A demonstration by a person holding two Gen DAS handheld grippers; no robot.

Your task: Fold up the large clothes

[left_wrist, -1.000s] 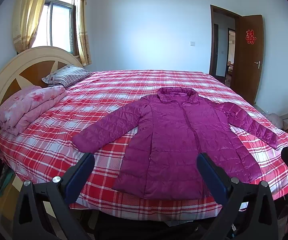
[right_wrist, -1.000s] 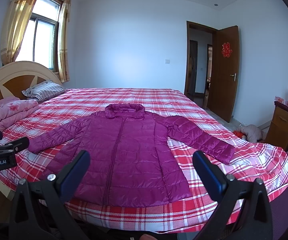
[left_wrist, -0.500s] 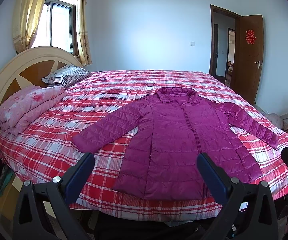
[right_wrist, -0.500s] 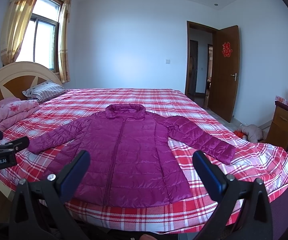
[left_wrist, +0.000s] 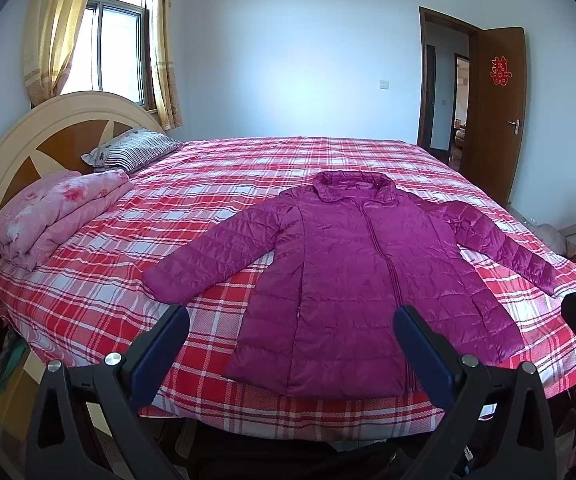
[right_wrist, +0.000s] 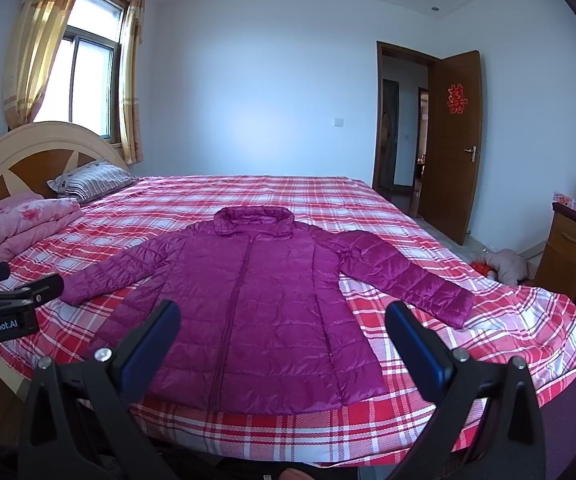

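Bedroom scene, seen from the foot-side edge of a wide bed (left_wrist: 248, 168) covered in a red, pink and white plaid sheet. Spread flat on it, front up and zipped, lies a magenta quilted jacket (left_wrist: 347, 272), its collar toward the far side and its hem close to the near edge. Both sleeves stretch outward: the left sleeve (left_wrist: 216, 256) angles toward the headboard side, the right sleeve (right_wrist: 399, 276) toward the door side. No fold has been made; judging from this, all of the folding is ahead, likely starting with the sleeves being brought across the body.

A person holds 2 grippers short of the mattress edge, above the hem. The left gripper (left_wrist: 289, 344) has its blue-padded fingers spread wide, holding nothing. The right gripper (right_wrist: 282, 338) is likewise spread wide and empty. Neither touches the jacket.

Near the headboard (left_wrist: 28, 148) sit a folded pink floral quilt (left_wrist: 60, 212) and a striped pillow (left_wrist: 132, 154). A brown door (right_wrist: 453, 140) stands open on the right
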